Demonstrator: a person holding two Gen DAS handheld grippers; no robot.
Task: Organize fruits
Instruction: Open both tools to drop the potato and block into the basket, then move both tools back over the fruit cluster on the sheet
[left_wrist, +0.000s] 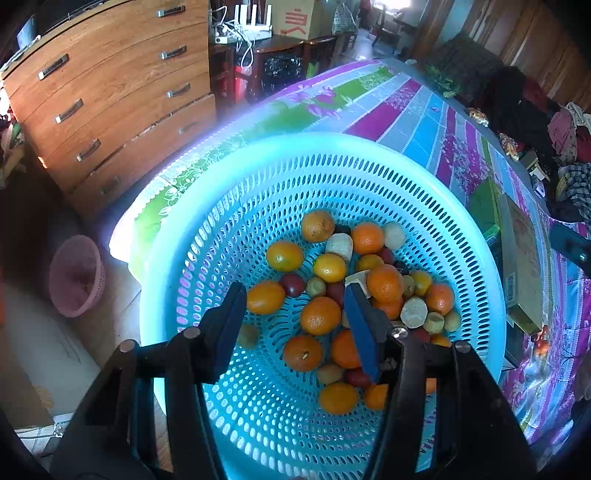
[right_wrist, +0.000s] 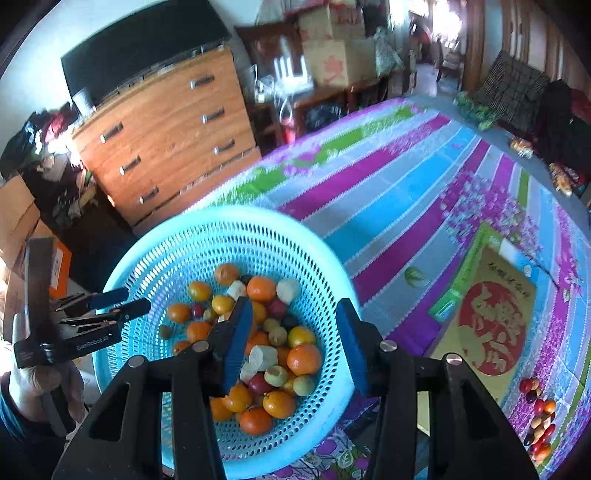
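The left gripper (left_wrist: 295, 314) hangs over the near inside of a pale blue perforated basket (left_wrist: 369, 162), its blue-padded jaws spread and pinching nothing; a person's hand (right_wrist: 40, 384) holds its handle at the basket's left. The right gripper (right_wrist: 295, 339) stands with its jaws apart astride the basket's near right rim (right_wrist: 343, 369), one finger inside and one outside, with the pads not pressing on the rim. The fruits (left_wrist: 321, 314) lie heaped in the basket's bottom: oranges, small dark red ones, greenish ones and a few pale peeled pieces. The basket sits on the left end of a surface (right_wrist: 406, 192) covered in a striped, flowered cloth. To the right lies a flat printed box (right_wrist: 491, 314), and near it a small cluster of red and dark fruits (right_wrist: 539, 424). Beyond, on the left, stands a wooden chest of drawers (right_wrist: 166, 140).
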